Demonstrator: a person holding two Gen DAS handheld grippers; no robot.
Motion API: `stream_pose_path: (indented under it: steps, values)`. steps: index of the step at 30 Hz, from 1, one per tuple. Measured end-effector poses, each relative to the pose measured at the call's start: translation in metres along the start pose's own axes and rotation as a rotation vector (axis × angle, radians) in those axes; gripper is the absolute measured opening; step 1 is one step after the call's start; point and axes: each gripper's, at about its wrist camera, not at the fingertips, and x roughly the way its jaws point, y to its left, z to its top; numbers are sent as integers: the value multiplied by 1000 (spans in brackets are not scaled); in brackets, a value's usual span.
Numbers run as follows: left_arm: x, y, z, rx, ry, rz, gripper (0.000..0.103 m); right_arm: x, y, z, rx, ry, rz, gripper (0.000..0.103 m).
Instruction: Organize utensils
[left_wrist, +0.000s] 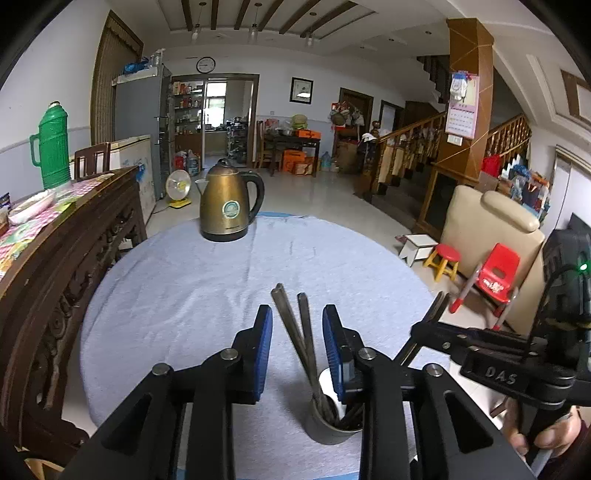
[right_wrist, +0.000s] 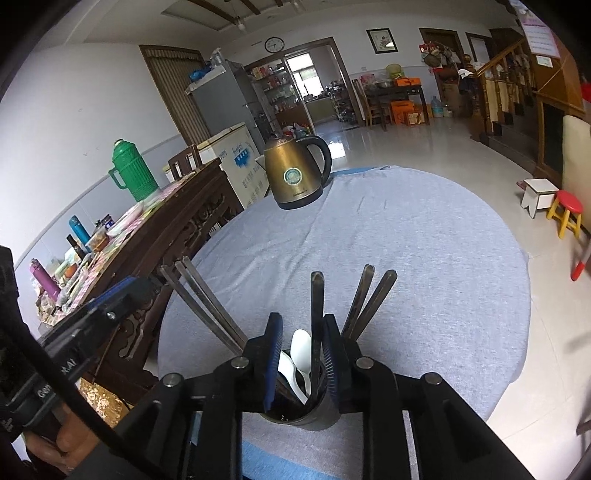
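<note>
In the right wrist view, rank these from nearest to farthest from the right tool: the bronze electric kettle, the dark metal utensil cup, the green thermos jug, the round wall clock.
1. Dark metal utensil cup: directly under the right tool, at the table's near edge.
2. Bronze electric kettle: across the table, at its far edge.
3. Green thermos jug: on the sideboard to the left, behind the kettle.
4. Round wall clock: high on the far wall.

Dark chopsticks (right_wrist: 317, 321) and white spoons (right_wrist: 301, 350) stand fanned out in a dark round cup (left_wrist: 327, 430) on the cloth-covered table.

both wrist views sit close above the utensil cup (left_wrist: 332, 421) (right_wrist: 295, 410), angled downward. both share the kettle (left_wrist: 229, 201) (right_wrist: 298, 170).
</note>
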Motion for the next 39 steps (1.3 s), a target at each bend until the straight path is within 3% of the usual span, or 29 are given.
stream_pose_path:
  steps: [3,7,10,12,21,31,36,39]
  values:
    - [-4,-1,-2,10,3,37,49,-4,0,-2,5,-5,-3,24]
    - [-10,-2,-5,29,1,104,56,-12,0,-5,16,-16,-1,25]
    - [-14,-5,-9,46,3,159,64,-21,-1,-11,26,-28,-1,35]
    - [-18,-5,-12,47,12,187,68,-28,-1,-16,32,-42,-4,46]
    - [-33,-9,-31,50,53,273,76,-55,-1,-44,58,-82,7,50]
    - [-43,-6,-49,25,116,356,81,-52,7,-77,85,-30,-30,50]
    - [-55,-3,-57,7,110,393,81,-60,14,-86,68,-63,-79,62]
    - [-60,-4,-58,10,99,398,81,-63,20,-91,47,-70,-90,63]
